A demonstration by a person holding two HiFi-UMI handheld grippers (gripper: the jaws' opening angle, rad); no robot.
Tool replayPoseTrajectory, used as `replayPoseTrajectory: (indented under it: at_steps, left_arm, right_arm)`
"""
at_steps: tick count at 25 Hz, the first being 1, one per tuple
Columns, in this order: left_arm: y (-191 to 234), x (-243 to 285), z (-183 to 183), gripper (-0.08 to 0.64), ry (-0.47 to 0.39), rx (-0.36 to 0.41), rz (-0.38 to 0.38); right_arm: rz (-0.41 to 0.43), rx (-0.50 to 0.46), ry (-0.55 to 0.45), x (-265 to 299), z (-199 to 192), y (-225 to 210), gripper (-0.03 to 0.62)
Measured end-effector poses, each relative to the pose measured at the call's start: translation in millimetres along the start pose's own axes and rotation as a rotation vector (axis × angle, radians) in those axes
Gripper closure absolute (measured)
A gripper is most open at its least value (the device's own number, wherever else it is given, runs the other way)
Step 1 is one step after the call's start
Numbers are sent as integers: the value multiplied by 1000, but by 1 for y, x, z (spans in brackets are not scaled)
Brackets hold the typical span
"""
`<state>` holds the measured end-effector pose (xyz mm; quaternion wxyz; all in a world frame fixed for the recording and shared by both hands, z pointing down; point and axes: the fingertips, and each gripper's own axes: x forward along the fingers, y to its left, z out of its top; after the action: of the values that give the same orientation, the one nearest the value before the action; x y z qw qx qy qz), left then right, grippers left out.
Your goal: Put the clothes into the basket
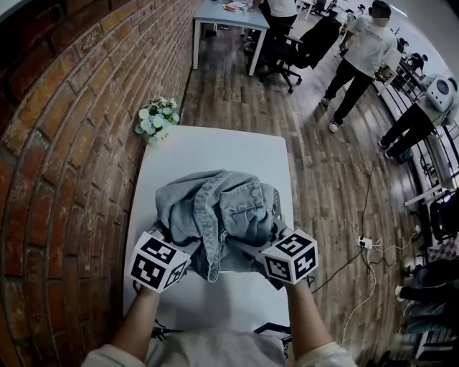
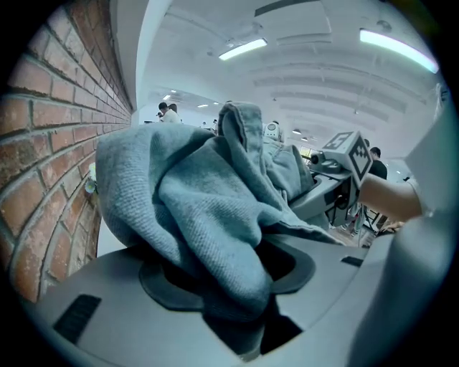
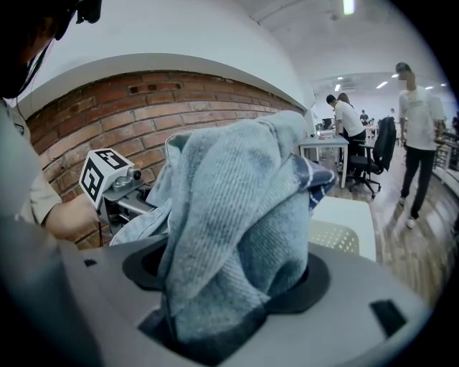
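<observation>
A bundle of light-blue clothes [image 1: 219, 218], denim and towelling, hangs between my two grippers over the white table [image 1: 215, 150]. The left gripper [image 1: 181, 252] is shut on the bundle's left side, and grey-blue cloth [image 2: 208, 215] fills its jaws in the left gripper view. On the other side the right gripper [image 1: 264, 247] is shut on it, with ribbed blue fabric [image 3: 237, 229] bunched between its jaws [image 3: 222, 294]. A pale perforated basket [image 3: 336, 236] shows just beyond the cloth in the right gripper view. From the head camera the clothes hide nearly all of it.
A brick wall [image 1: 64, 143] runs along the table's left side. A small pot of white flowers [image 1: 158, 120] stands at the far left corner. People [image 1: 362, 61], office chairs [image 1: 297, 50] and a desk [image 1: 229, 21] are across the wooden floor. Cables [image 1: 369, 247] lie at the right.
</observation>
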<state>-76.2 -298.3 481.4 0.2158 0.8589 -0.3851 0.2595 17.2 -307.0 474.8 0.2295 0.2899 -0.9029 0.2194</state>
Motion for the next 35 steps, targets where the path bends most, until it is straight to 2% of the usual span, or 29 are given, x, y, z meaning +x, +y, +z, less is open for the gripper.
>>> replayPoseTrajectory:
  at_steps: [8,11,14,24,35]
  left_arm:
    - [4,30,-25,350,99,-59,-22]
    - [5,42,-31,356,151,-56,-19]
    - [6,54,-41,356,205,-88,-36]
    - [13,81,-73,365,369,-154,-13]
    - [16,89,-95,364,530,-192,-7]
  right_arm:
    - [-6,81,97,19,-30,-19,232]
    - [-10,127,135,25,-41,-27,232]
    - [-20,162,181,31,-53,-34,232]
    - [-43,232,328,54,-84,-48,232]
    - [-102,293,431,64,-109,-57,212]
